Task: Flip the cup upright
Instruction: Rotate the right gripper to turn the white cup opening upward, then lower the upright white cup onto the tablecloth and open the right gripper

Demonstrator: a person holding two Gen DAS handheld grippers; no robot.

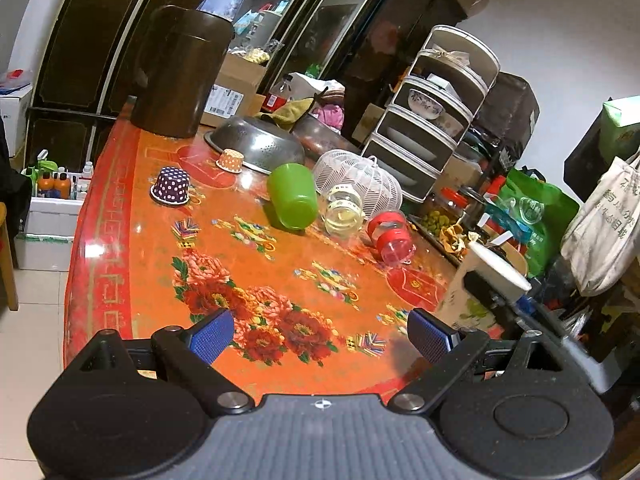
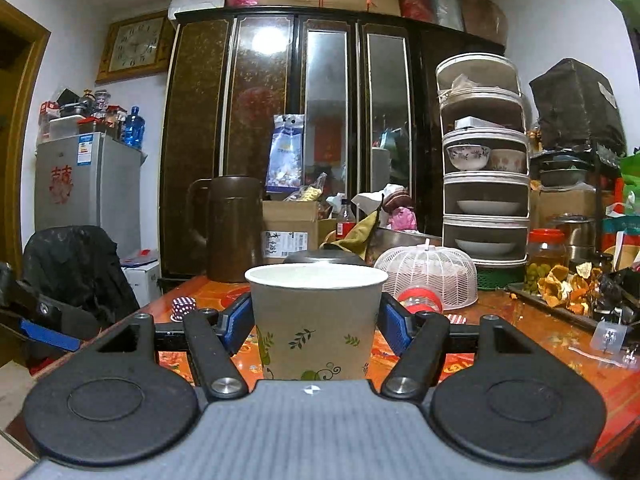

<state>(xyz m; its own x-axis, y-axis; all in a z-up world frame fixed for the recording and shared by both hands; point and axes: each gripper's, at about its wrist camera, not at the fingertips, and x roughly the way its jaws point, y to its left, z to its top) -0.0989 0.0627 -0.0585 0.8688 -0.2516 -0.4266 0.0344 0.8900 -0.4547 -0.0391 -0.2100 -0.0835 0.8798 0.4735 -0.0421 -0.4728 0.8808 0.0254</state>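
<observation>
A paper cup (image 2: 316, 320) with a leaf print stands upright, mouth up, between the blue pads of my right gripper (image 2: 316, 326), which is shut on its sides. The same cup (image 1: 480, 280) shows at the right edge of the left wrist view, held by the right gripper. My left gripper (image 1: 320, 336) is open and empty above the near part of the orange floral table (image 1: 280, 280). A green cup (image 1: 294, 196), a clear cup (image 1: 345, 212) and a red cup (image 1: 394, 240) lie on their sides at mid-table. A purple dotted cup (image 1: 171, 186) and an orange dotted cup (image 1: 231, 160) stand mouth down.
A steel colander (image 1: 256, 144), a white mesh food cover (image 1: 360, 180) and a brown jug (image 1: 180, 72) stand at the table's far side. A tiered dish rack (image 1: 436, 120) and a tray of peels (image 2: 560, 284) are at the right. A dark wardrobe (image 2: 320, 120) stands behind.
</observation>
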